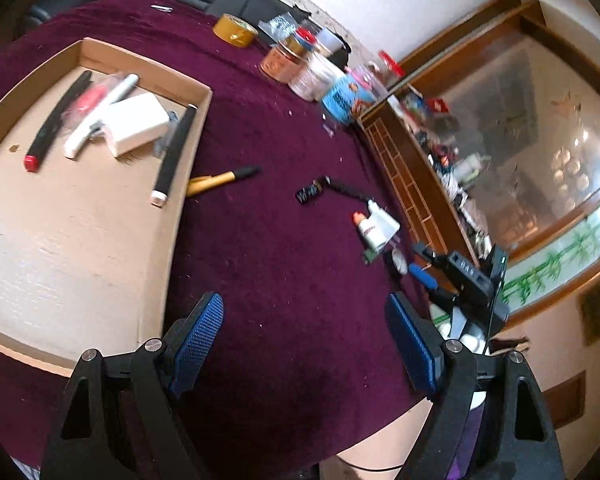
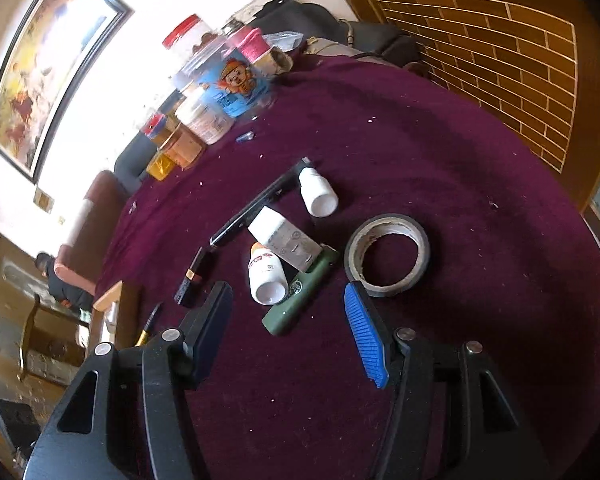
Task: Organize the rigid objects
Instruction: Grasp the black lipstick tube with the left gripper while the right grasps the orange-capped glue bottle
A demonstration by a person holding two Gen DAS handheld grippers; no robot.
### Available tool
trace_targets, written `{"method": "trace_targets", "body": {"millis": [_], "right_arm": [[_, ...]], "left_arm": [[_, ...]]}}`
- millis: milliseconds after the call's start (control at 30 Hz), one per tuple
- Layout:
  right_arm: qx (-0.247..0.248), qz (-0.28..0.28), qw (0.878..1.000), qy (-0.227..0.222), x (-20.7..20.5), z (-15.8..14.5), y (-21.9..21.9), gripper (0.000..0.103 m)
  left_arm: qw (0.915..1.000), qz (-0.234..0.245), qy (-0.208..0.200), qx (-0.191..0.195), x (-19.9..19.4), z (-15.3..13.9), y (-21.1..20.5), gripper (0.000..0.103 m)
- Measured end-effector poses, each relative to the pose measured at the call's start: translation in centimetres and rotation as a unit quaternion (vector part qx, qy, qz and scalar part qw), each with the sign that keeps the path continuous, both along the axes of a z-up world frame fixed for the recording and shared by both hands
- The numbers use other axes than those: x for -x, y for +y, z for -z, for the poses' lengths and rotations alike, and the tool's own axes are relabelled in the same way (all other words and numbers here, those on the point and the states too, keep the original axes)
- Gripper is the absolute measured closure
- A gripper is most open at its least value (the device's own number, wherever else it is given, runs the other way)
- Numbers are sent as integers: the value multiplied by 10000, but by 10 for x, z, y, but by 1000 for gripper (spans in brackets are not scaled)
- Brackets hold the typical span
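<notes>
Both of my hands are empty right now, so I'd say I'm between picks: some stuff is already in the cardboard tray (image 1: 100,216) and the rest is scattered over the counter (image 1: 284,264), which has a fuzzy maroon cloth full of lint specks. My left hand-held gripper (image 1: 306,340) hangs over bare cloth just beside the tray, jaws spread wide with nothing between the blue textured pads. My right hand-held gripper (image 2: 296,332) is about half open, also empty, and points at the little pile: a white bottle with an orange cap (image 2: 265,276) lying on its side, a second white bottle (image 2: 318,192), a white boxy carton (image 2: 284,240), an olive green tube-shaped thing (image 2: 300,296) under them, a slim black pen (image 2: 260,204), a small black and gold lipstick-like case (image 2: 194,276), and a ring of dark tape (image 2: 388,256). Already in the tray are a black marker with a red end (image 1: 56,120), a white marker (image 1: 100,116), a white block (image 1: 136,128) and a black stick with a pale tip (image 1: 174,156); a yellow and black pen (image 1: 220,180) lies right outside the wall. Next I'd guess the right goes for the orange-capped bottle since it's closest, but it's smooth, round and leaning on its neighbours, so I'd close across the body squarely or it'll roll off. The tape ring is flat and would need an edge pinch.
</notes>
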State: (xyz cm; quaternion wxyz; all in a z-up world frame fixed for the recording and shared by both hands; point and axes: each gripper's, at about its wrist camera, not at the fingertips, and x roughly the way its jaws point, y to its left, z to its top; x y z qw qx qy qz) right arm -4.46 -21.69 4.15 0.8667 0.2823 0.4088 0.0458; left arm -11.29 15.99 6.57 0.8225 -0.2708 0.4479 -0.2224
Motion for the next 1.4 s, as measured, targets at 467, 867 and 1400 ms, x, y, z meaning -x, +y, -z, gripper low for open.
{"method": "trace_targets", "body": {"millis": [467,867,1400], "right_arm": [[1331,-770,9877,274,-65,24,72,71],[54,-884,9960,88,-34,47,52,79],[-410,-849,9953,-216,-30,51,49,80]], "left_arm": [[9991,117,132,-383,10,7,-20,24],[9939,322,-124,-1049,-21,-5,-46,25],[9320,1410,-797,-3244,-163,27,-166,48]]}}
